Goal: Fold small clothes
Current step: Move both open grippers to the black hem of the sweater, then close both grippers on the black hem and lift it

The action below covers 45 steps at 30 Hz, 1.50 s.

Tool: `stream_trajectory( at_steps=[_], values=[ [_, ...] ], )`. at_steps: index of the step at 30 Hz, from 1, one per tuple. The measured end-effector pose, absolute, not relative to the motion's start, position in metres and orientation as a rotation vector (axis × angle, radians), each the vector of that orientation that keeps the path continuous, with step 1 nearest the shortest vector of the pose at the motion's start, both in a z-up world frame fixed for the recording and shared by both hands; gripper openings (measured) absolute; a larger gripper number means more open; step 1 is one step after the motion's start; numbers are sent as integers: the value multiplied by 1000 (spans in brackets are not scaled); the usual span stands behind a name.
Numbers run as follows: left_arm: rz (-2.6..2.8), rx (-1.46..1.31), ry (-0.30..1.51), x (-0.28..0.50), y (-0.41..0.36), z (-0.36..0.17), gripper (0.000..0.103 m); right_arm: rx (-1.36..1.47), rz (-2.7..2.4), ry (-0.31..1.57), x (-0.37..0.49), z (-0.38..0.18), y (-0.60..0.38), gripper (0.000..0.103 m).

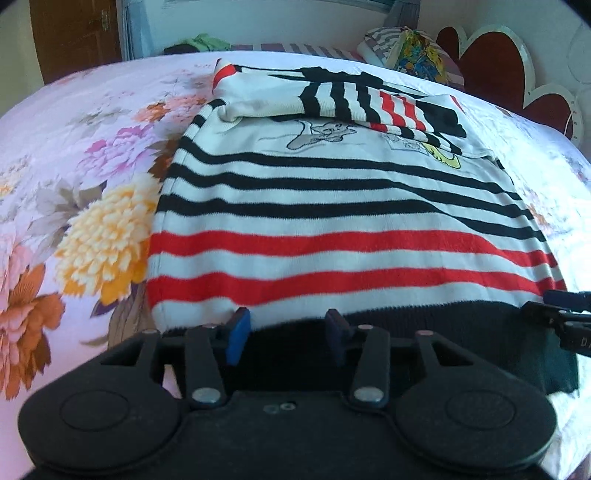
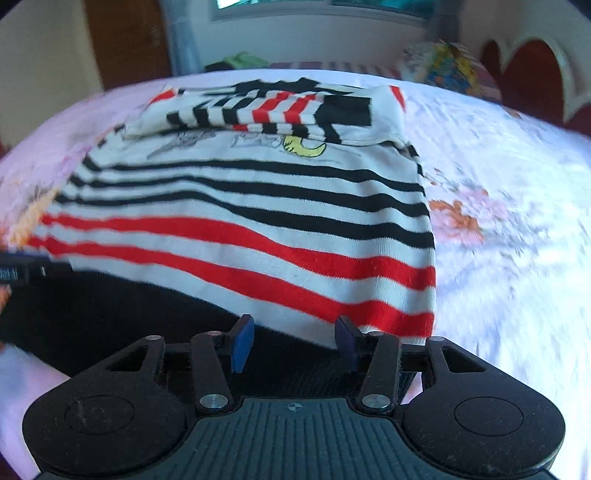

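A small white sweater [image 1: 332, 206] [image 2: 258, 206] with black and red stripes lies flat on the floral bed sheet [image 1: 92, 166] [image 2: 498, 184]. Both sleeves [image 1: 369, 99] [image 2: 258, 107] are folded across its far end, above a cartoon print. Its black hem [image 1: 443, 332] [image 2: 110, 314] faces me. My left gripper [image 1: 288, 332] hovers open over the hem's left part, with the blue pads apart and only the flat hem showing between them. Over the hem's right corner my right gripper [image 2: 294, 341] is open too. Each gripper's tip shows at the edge of the other view: the right gripper [image 1: 565, 314] and the left gripper [image 2: 22, 267].
A red heart-shaped headboard [image 1: 491, 66] stands at the far right. Striped pillows with a colourful bundle [image 1: 417, 55] lie beside it. Green cloth [image 1: 207, 42] sits at the bed's far edge, with a wooden door [image 1: 74, 33] behind. Bare sheet lies on both sides of the sweater.
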<state>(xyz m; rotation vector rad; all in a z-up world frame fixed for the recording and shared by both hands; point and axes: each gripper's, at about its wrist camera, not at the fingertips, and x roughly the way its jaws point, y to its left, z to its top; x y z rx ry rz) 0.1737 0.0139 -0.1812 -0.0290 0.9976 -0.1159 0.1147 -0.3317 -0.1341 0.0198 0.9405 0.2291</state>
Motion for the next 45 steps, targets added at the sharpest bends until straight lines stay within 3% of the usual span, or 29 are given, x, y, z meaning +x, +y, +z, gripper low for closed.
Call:
stream_trajectory(
  at_steps=[3, 8, 15, 17, 18, 19, 26, 33, 34, 36, 38, 39, 40, 43, 44, 45],
  values=[
    [-135, -69, 1002, 170, 20, -178, 59, -13, 163, 974, 111, -137, -321, 48],
    [-167, -49, 988, 160, 22, -178, 60, -10, 80, 970, 103, -136, -312, 48],
    [-144, -51, 954, 149, 45, -166, 69, -16, 26, 956, 87, -126, -309, 49],
    [-134, -62, 954, 148, 55, -166, 69, -17, 8, 952, 83, -123, -310, 55],
    [-128, -67, 955, 147, 59, -166, 69, -19, -2, 949, 82, -122, -312, 74],
    [-122, -70, 957, 147, 64, -167, 68, -24, -9, 941, 79, -121, -313, 85],
    [-150, -144, 1012, 144, 81, -179, 56, 3, -34, 936, 70, -119, -331, 85],
    [-169, -180, 1021, 142, 79, -188, 50, 164, -24, 999, 76, -136, -362, 85],
    [-172, -188, 1021, 141, 79, -188, 47, 200, -6, 1011, 77, -140, -363, 78],
    [-167, -226, 1030, 139, 81, -188, 30, 206, 3, 1013, 76, -141, -364, 72],
    [-168, -283, 1050, 139, 83, -188, 18, 198, 22, 1003, 73, -138, -363, 53],
    [-169, -296, 1060, 138, 83, -189, 14, 207, 32, 1002, 72, -137, -364, 36],
    [-170, -305, 1068, 138, 82, -189, 14, 230, 52, 1011, 72, -138, -366, 27],
    [-187, -285, 1074, 141, 74, -191, 14, 230, 79, 1030, 74, -138, -366, 26],
    [-191, -281, 1076, 144, 72, -191, 9, 235, 84, 1035, 75, -138, -367, 25],
    [-197, -288, 1076, 145, 73, -190, 8, 246, 94, 1036, 76, -137, -368, 15]
  ],
)
